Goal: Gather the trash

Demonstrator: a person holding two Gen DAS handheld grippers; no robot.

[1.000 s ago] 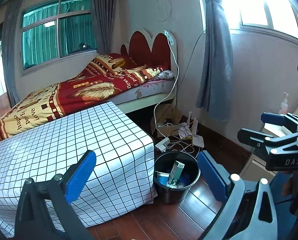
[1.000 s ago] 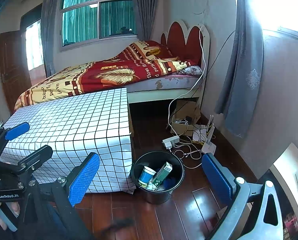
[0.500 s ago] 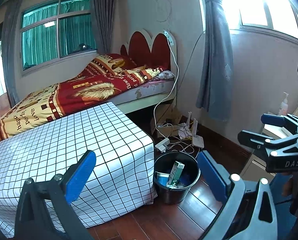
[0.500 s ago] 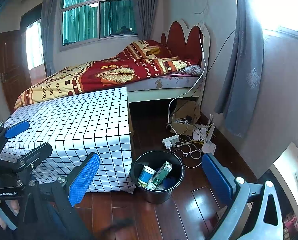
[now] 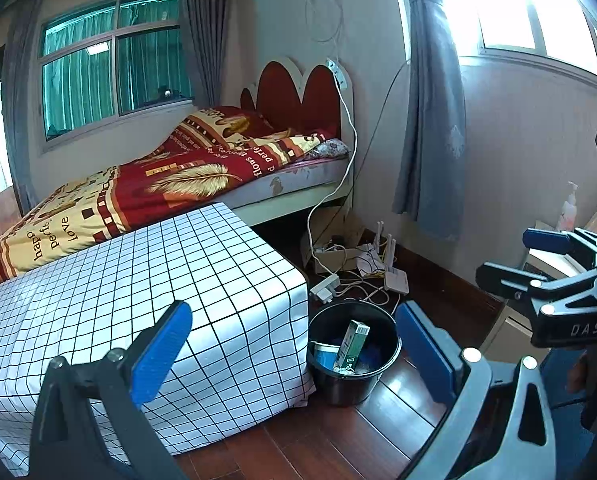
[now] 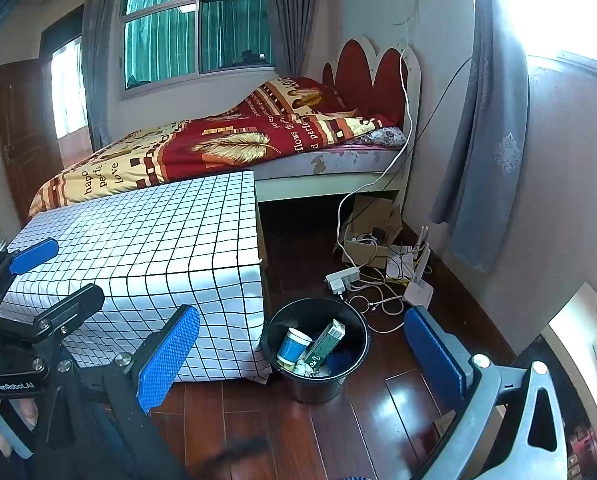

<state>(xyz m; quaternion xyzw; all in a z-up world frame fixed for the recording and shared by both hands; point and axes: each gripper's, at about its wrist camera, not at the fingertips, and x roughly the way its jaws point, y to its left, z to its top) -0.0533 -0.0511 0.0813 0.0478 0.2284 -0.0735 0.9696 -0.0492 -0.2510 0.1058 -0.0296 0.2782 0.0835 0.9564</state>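
Risk: nothing left on the desk [image 5: 138, 280], so reaching again may snag the cloth or tip the bin [image 6: 316, 350]; both grippers spread wide, empty; left gripper [image 5: 290, 344] and right gripper [image 6: 302, 348] held level, side by side, aimed down-forward; trash in bin just ahead, between fingertips

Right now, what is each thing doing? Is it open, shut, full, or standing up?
Left tongs: open, holding nothing.
Right tongs: open, holding nothing.
Black bin: upright on the floor, no lid, partly filled with trash.
Green carton: in the bin, leaning.
Paper cup: in the bin, tilted.
Checked table cover: nothing on top.
Power strip: on the floor, plugs in it.
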